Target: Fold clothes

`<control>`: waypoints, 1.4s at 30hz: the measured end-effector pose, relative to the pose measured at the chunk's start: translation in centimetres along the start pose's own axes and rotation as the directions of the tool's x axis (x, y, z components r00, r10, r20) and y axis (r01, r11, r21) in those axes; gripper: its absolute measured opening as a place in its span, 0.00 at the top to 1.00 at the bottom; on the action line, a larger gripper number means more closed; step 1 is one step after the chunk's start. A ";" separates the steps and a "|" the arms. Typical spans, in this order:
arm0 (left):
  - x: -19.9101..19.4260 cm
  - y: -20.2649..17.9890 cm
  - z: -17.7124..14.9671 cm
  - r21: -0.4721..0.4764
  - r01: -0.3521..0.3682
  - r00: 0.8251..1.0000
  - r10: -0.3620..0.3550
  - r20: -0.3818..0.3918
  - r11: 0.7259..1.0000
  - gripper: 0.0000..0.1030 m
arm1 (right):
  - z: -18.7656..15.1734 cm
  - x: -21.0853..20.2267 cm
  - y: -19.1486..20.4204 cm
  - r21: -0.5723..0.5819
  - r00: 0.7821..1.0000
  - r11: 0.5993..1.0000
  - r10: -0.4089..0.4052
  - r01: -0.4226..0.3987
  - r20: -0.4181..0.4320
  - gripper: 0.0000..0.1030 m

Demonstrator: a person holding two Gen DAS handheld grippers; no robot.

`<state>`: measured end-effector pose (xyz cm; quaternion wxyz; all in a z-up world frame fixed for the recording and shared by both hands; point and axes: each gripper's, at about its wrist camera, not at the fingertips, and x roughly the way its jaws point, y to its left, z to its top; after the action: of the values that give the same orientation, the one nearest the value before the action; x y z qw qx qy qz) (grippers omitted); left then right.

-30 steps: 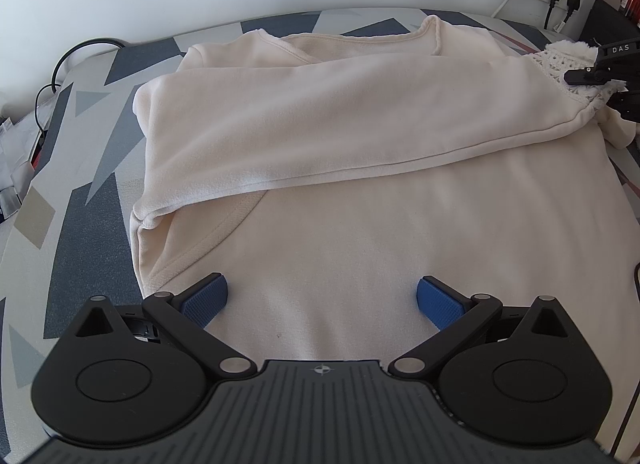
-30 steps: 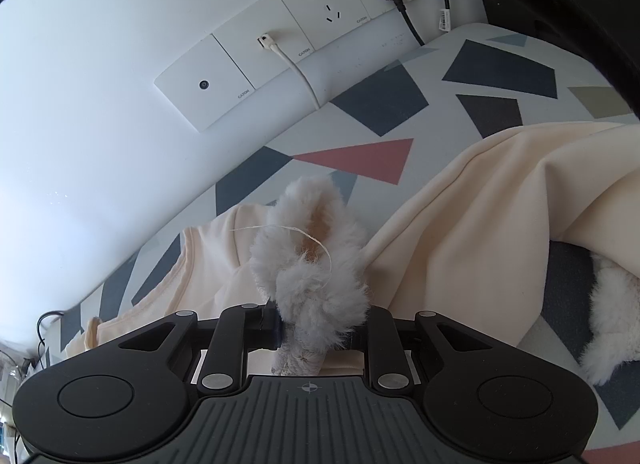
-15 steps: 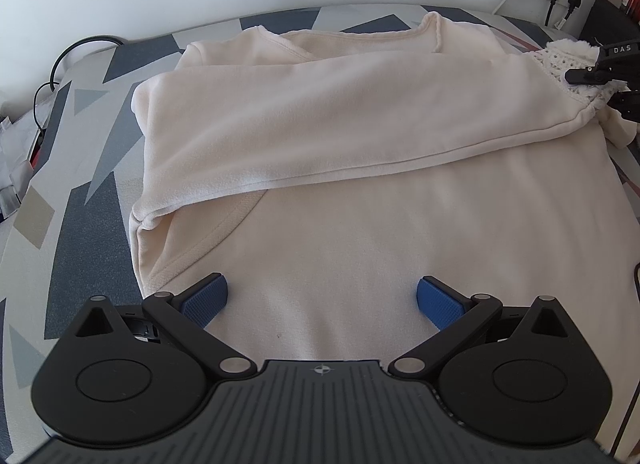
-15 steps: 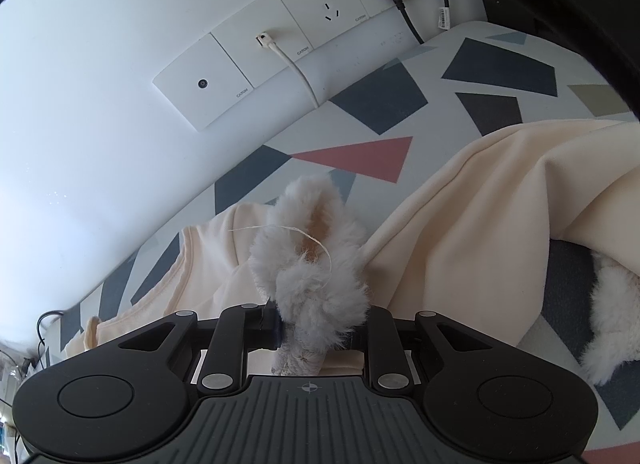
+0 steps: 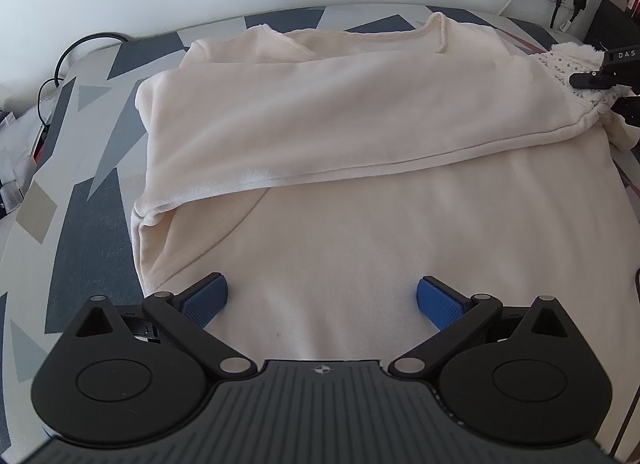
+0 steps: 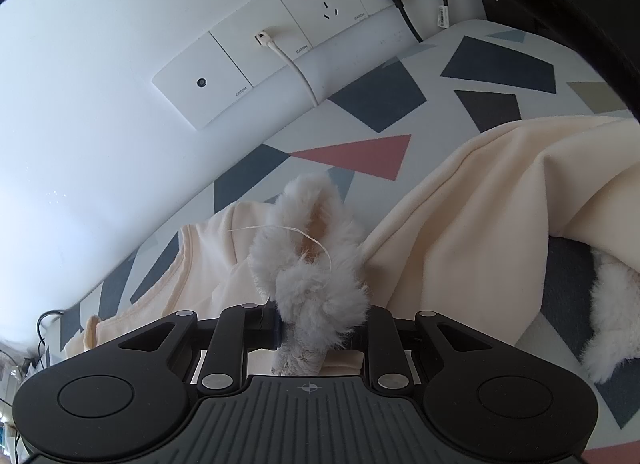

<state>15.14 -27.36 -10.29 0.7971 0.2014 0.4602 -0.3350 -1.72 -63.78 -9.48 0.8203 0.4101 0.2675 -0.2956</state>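
One cuff in right tongs; left tongs above sweater

You cannot see the pads of your right hand-held gripper; the fluffy cuff covers them. The cream sweater is cut at the right picture edge, and the socket labels are too small to read.

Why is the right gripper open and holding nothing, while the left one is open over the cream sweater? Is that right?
Not quite. In the right wrist view, the right gripper is shut on the fluffy cuff. The left gripper is indeed open over the cream sweater.
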 end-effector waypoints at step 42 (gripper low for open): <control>-0.1 0.0 -0.2 -0.002 -0.007 1.000 0.007 0.012 1.000 0.00 | 0.6 -0.3 -0.8 0.075 0.998 0.995 0.061 -0.059 -0.020 0.82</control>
<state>14.98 -27.23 -10.32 0.8013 0.2000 0.4551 -0.3328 -2.39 -64.59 -9.35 0.8100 0.4513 0.2529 -0.2761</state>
